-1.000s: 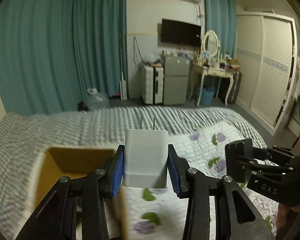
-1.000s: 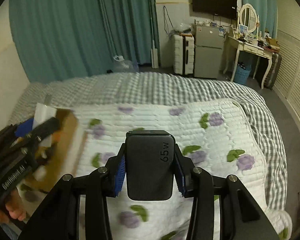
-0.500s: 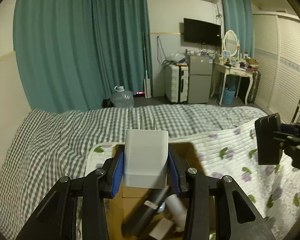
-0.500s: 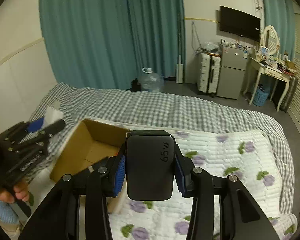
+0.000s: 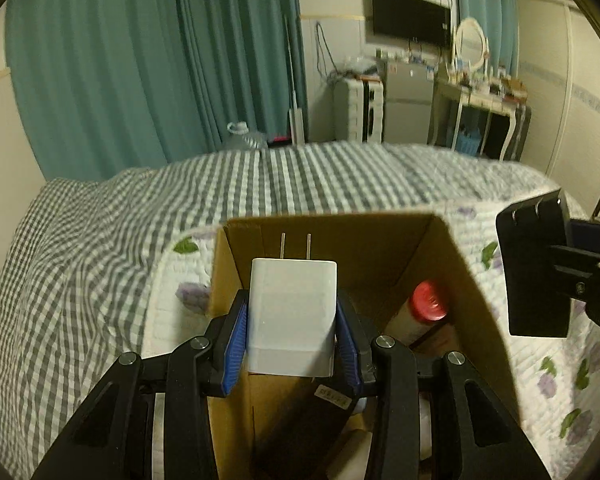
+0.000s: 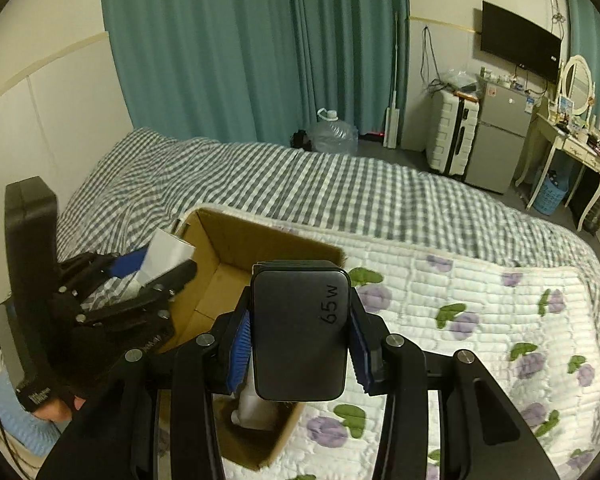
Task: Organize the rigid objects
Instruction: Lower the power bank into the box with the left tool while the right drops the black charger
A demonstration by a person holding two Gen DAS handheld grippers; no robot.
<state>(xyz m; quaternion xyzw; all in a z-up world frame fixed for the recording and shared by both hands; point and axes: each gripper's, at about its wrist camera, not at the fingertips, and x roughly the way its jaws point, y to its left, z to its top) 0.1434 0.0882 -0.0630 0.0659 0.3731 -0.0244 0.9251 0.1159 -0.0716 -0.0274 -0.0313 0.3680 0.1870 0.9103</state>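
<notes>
Nearest in the left wrist view, the left gripper (image 5: 292, 334) is clamped by its blue-padded fingers (image 5: 236, 340) on a white two-pronged plug-in charger block (image 5: 292, 316), prongs pointing away, held over the mouth of the open brown cardboard box (image 5: 380, 240). In the right wrist view, the right gripper (image 6: 299, 342) grips a black rounded charger block marked "65 w" (image 6: 300, 328) in the same way, hovering above the box's near right corner.

Inside the box lie a pale cylinder with a red cap (image 5: 424, 308) against its right wall, a dark elongated item (image 5: 296, 420) near the bottom edge of the view, and other pieces too hidden to name. By this evidence the task is well advanced: several rigid items are already boxed, and the two chargers remain to be released into it. Whether more items wait elsewhere cannot be told.

The box rests near the left edge of a white quilted cover with purple flowers and green leaves (image 6: 480, 320), laid over a grey-and-white checked bedspread (image 6: 320, 184).

Beyond the bed stand teal curtains (image 6: 220, 40), a clear water jug (image 6: 334, 132), a white suitcase (image 6: 452, 136), a small grey fridge (image 6: 500, 136), a wall-mounted television (image 6: 520, 42) and a white dressing table with an oval mirror (image 6: 576, 128).
</notes>
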